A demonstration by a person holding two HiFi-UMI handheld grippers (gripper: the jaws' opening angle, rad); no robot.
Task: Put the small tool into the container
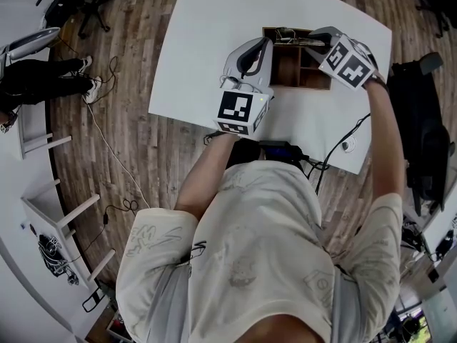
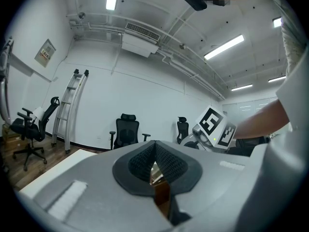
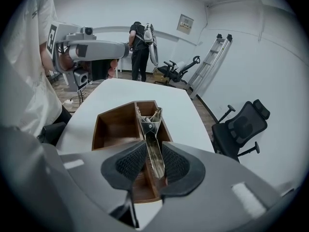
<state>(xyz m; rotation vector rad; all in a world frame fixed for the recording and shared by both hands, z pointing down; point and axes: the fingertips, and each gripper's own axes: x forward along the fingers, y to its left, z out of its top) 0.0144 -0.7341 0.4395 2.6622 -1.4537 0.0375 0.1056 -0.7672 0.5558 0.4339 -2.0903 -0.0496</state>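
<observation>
The small tool (image 3: 150,134) is a slim shiny metal piece. It lies lengthwise between the pads of my right gripper (image 3: 153,147) and points out over the narrow right-hand compartment of the wooden container (image 3: 116,127). The pads stand just off its sides, so the gripper is open around it. In the head view the right gripper (image 1: 300,43) hovers over the container (image 1: 285,68) at the table's far side. My left gripper (image 1: 264,48) hangs just left of the box; its pads (image 2: 145,161) meet at the tips, with nothing held.
The box sits on a white table (image 1: 214,27). A black device with cables (image 1: 275,148) lies at the table's near edge. Office chairs (image 2: 126,129), a ladder (image 2: 70,105) and a standing person (image 3: 140,42) are around the room.
</observation>
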